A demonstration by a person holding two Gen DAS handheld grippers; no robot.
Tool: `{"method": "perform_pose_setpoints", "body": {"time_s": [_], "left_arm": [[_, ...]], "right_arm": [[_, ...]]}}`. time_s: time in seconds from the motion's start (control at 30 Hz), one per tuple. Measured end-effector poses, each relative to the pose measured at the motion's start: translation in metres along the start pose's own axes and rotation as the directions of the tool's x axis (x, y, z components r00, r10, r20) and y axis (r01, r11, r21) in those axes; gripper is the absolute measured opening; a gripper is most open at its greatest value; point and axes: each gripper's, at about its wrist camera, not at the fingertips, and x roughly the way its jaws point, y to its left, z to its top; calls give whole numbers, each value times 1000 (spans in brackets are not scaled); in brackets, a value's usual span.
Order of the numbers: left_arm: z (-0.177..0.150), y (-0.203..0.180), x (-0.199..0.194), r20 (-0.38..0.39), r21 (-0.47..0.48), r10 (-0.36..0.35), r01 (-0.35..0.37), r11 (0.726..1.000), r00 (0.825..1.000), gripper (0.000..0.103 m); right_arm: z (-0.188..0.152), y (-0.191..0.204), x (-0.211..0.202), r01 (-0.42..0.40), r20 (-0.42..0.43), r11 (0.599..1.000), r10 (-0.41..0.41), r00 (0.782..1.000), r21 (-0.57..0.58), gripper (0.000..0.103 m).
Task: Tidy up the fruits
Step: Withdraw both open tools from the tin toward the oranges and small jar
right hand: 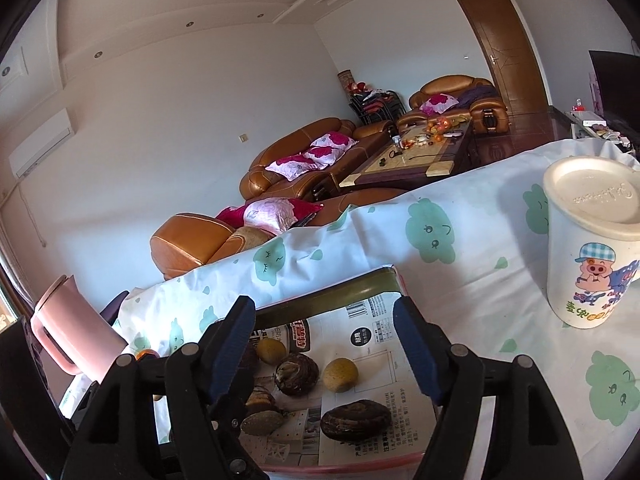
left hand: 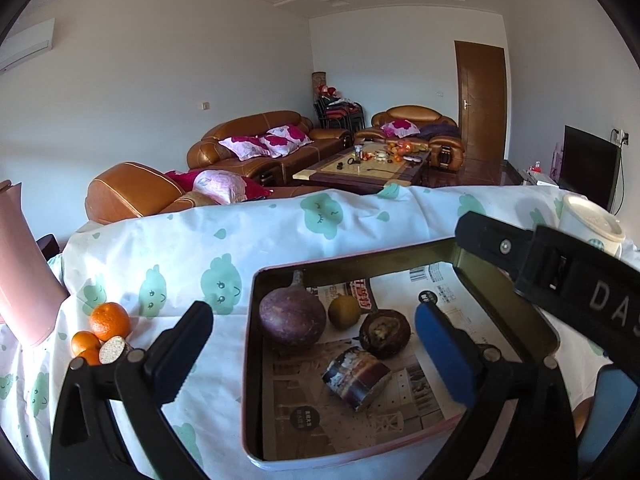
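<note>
A paper-lined metal tray (left hand: 250, 344) sits on the cloud-print tablecloth. In it lie a purple round fruit (left hand: 292, 316), a small yellow-brown fruit (left hand: 344, 311), a dark round root (left hand: 385, 333) and a cut dark piece (left hand: 356, 376). My left gripper (left hand: 312, 344) is open and empty over the tray. Three oranges (left hand: 109, 320) and a cut brown piece (left hand: 112, 350) lie left of the tray. My right gripper (right hand: 324, 344) is open and empty above the same tray (right hand: 360, 284), over a yellow-brown fruit (right hand: 340, 375) and dark roots (right hand: 297, 374). The right gripper's body (left hand: 560, 264) crosses the left wrist view.
A pink jug (left hand: 20, 268) stands at the table's left; it also shows in the right wrist view (right hand: 72, 332). A lidded cartoon-pig cup (right hand: 592, 240) stands right of the tray. Sofas (left hand: 256, 148) and a coffee table (left hand: 368, 168) lie beyond the table's far edge.
</note>
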Motion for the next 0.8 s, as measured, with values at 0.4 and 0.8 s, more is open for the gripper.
{"method": "perform_pose_setpoints", "body": {"time_s": [0.4, 0.8], "left_arm": [[-8, 27, -15, 27, -29, 75, -74, 997, 997, 103], [-21, 84, -20, -27, -68, 138, -140, 988, 990, 103]], "right_arm": [[-11, 20, -8, 111, 115, 984, -95, 989, -140, 73], [-25, 47, -18, 106, 140, 971, -77, 987, -216, 73]]}}
